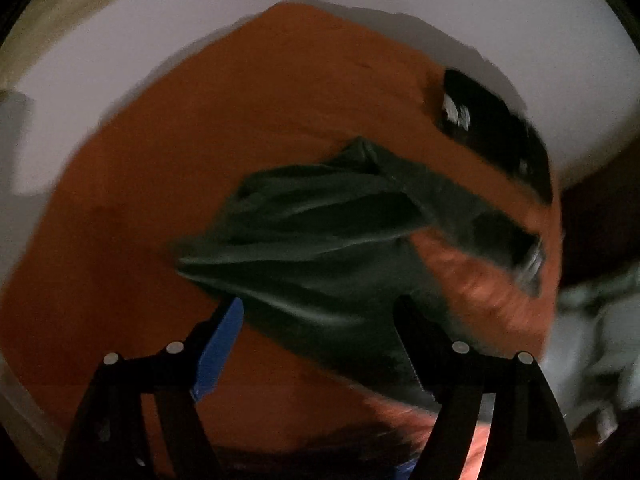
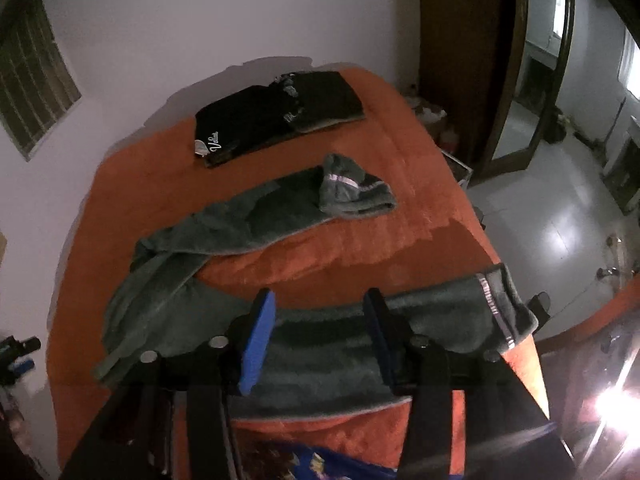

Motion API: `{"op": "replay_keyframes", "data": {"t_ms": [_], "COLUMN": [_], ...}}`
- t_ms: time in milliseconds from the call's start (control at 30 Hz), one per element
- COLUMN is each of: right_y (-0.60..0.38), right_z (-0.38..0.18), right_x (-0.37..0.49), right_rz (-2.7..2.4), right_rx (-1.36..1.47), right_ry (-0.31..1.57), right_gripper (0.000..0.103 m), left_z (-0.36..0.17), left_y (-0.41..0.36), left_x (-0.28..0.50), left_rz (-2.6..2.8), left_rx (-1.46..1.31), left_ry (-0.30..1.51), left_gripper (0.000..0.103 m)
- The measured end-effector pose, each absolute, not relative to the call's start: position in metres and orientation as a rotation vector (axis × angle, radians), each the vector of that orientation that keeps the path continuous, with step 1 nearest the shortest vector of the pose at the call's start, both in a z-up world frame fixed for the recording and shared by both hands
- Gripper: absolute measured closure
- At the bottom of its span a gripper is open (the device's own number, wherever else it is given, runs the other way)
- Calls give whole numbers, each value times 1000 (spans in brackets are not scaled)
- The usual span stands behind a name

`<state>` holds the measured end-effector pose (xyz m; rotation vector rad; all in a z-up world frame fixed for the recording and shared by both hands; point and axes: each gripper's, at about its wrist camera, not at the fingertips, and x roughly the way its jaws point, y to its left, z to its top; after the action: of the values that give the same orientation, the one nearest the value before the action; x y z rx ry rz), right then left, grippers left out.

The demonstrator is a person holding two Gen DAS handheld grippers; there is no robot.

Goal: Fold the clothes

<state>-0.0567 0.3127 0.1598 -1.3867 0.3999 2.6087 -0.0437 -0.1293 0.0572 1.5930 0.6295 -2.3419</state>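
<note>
The right wrist view alone shows the whole green trousers [image 2: 248,220] spread across the orange bed cover [image 2: 420,152], one leg running to a bunched cuff far right, the other crossing the near edge, with folded black clothes [image 2: 276,116] at the far side, a doorway and tiled floor at right. The left wrist view, blurred, shows only a rumpled part of the trousers [image 1: 320,240] on the cover [image 1: 200,120]. The left gripper [image 1: 320,308] stands wide apart above that cloth, gripping nothing. The right gripper [image 2: 320,304] stands half apart over the near leg, pads clear of it.
</note>
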Motion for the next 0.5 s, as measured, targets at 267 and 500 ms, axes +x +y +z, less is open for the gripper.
{"op": "replay_keyframes", "data": {"t_ms": [267,500], "right_y": [279,257], "right_z": [80,33], "right_x": [-148,-288], "right_rz": [2708,2975], "right_rx": [-1428,-1504], "right_ry": [409,-114], "right_gripper": [47,47], "left_z": [10,-29], "left_y": [-129,-121], "left_x": [-134,-286], "left_rz": [-2259,-2430], "left_rx": [1598,1679], "left_ry": [581,459], "left_gripper": [25,25]}}
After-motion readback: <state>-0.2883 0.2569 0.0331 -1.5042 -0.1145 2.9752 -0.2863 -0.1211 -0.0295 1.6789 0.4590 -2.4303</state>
